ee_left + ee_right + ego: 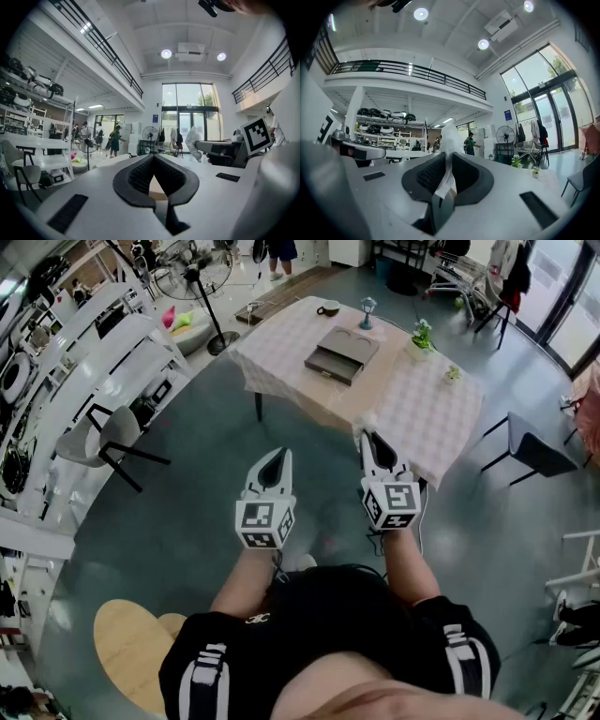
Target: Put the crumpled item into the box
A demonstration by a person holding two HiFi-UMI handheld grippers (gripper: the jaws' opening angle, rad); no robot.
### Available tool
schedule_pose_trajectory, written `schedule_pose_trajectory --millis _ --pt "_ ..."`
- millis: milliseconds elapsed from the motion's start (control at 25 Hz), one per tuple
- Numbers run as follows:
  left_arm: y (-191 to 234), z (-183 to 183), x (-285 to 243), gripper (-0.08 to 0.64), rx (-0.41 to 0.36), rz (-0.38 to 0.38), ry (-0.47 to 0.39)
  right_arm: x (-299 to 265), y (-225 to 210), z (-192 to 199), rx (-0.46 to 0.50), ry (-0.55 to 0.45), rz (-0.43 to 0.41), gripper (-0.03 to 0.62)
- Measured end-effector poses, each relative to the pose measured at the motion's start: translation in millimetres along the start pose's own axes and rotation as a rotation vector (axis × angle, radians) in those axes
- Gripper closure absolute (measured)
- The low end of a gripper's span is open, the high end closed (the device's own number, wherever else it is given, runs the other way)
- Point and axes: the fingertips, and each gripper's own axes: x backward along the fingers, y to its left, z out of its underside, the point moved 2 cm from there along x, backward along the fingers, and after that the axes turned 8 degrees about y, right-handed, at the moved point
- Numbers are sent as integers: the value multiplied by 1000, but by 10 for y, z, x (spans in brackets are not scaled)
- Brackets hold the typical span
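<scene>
The pickup was done: the right gripper (446,157) had its jaws clamped on the crumpled white paper (450,140), mid-frame and short of the tabletop (422,409). The grey box (342,354) at upper centre was well apart from it, so the drop-in remained. The left gripper (153,157) had its jaws together and empty.

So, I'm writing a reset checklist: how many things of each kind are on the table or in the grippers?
Box: 1
Cup: 1
Potted plants: 2
Small blue ornament: 1
Crumpled white item, clamped in the right gripper: 1
Total: 6
</scene>
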Motion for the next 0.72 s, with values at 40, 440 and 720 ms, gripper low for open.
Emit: schedule_pose_trajectory --millis 40,440,720 --pt "2 -6 11 569 0 1 -1 10 10 -8 -1 -2 2 549" --pt "122 -18 0 569 5 5 -13 -59 147 -42 -19 -26 -28 548" --pt "381 -28 -85 569 -1 39 -28 -267 300 -48 -25 -25 -2 548"
